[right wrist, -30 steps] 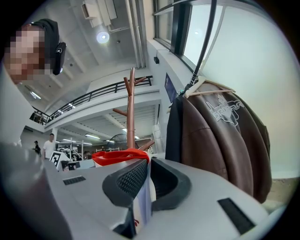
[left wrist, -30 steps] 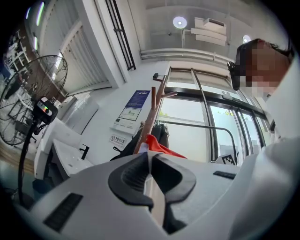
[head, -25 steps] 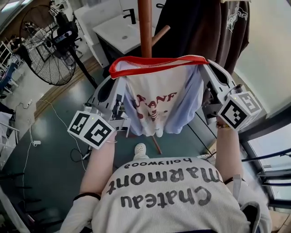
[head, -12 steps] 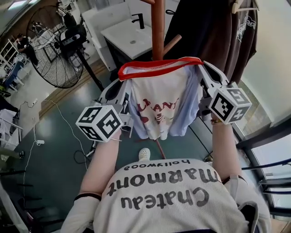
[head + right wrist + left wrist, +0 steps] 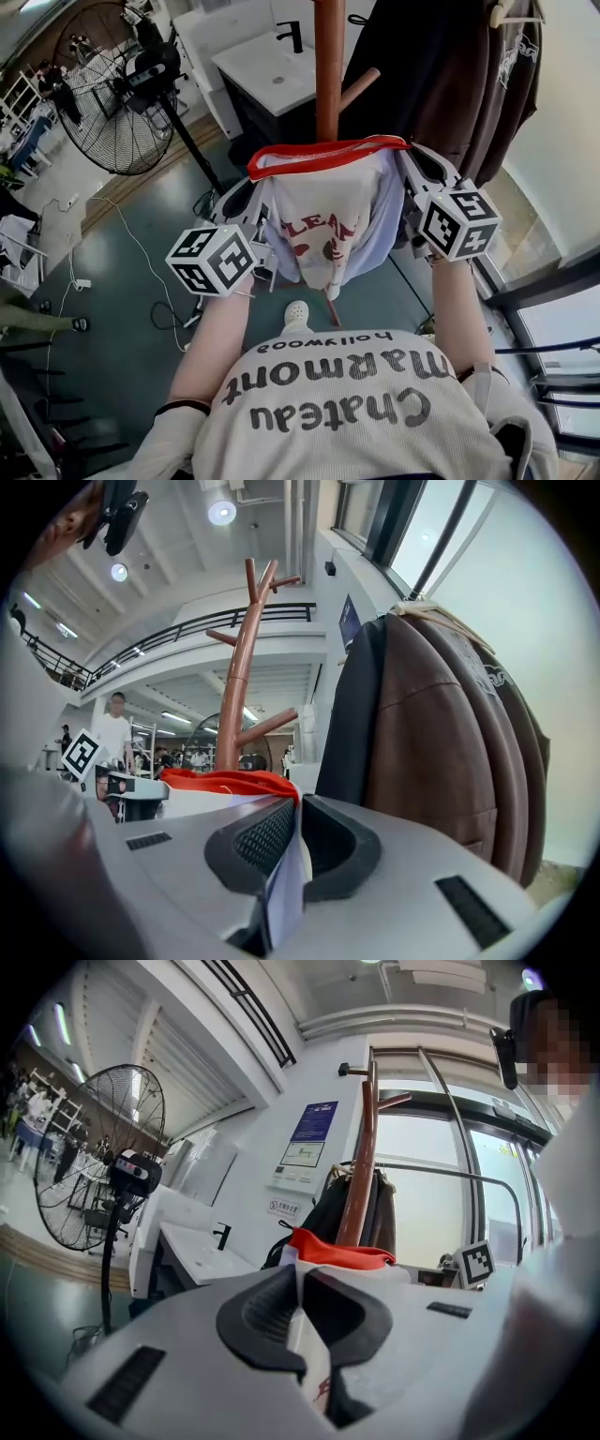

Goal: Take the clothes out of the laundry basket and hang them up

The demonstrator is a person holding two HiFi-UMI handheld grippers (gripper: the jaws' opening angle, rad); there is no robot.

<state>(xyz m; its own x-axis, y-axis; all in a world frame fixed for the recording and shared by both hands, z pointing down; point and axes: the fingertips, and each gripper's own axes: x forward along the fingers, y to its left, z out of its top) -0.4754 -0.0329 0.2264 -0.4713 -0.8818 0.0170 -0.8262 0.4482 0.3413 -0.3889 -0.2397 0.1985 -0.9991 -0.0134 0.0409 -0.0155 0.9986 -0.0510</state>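
Observation:
A white T-shirt [image 5: 323, 220] with a red collar and red print hangs stretched between my two grippers in the head view, in front of the brown coat stand [image 5: 329, 66]. My left gripper [image 5: 258, 192] is shut on the shirt's left shoulder; the cloth [image 5: 305, 1335] is pinched between its pads, and the red collar [image 5: 337, 1249] shows beyond them. My right gripper [image 5: 405, 167] is shut on the right shoulder, with pale cloth [image 5: 286, 883] squeezed between its pads and the collar [image 5: 230, 782] running off to the left. The laundry basket is not in view.
Dark brown garments [image 5: 441, 66] hang on the stand at the upper right [image 5: 441, 733]. A black standing fan [image 5: 108, 89] is at the left, with a white sink counter [image 5: 267, 70] behind the stand. Cables lie on the green floor [image 5: 122, 281]. Windows [image 5: 553, 319] line the right side.
Both grippers have come down with the shirt and moved closer together, so the collar hangs lower against the stand. The shirt's print has shifted. The grip is unchanged.

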